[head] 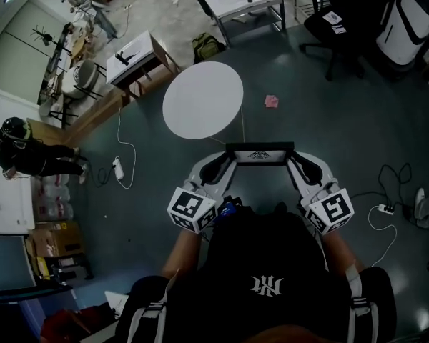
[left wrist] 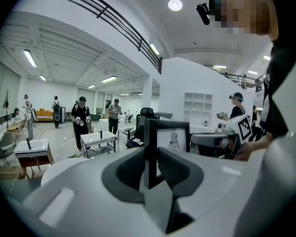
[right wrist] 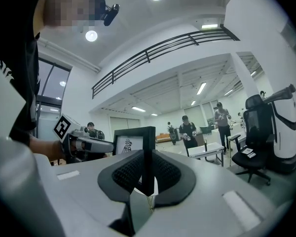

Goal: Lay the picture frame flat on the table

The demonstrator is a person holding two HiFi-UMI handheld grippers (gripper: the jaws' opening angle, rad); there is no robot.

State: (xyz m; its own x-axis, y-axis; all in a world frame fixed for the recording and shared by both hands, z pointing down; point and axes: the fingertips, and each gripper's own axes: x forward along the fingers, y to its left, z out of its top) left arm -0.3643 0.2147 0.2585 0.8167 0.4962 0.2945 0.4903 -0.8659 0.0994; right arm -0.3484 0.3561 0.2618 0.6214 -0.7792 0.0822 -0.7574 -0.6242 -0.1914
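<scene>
Shirt emblem [head: 266, 286]: a white interlocked mark is seen on the black top; no letters can be made out for certain.
Marker cubes [head: 193, 209]: only black-and-white squares are shown, with no words.
Left gripper [left wrist: 149, 156]: clamped on the picture frame's [head: 259, 153] left edge, with a pad pressed on each side.
Right gripper [right wrist: 147, 168]: clenched likewise on the right edge.
Picture frame: held upright in mid-air between both grippers, its long axis running left to right. A small drawn figure is shown, but no caption can be read.
Round white table [head: 202, 98]: found ahead, beyond the frame. Both grippers are judged equally near, so a carry forward and a tip flat are called for.
</scene>
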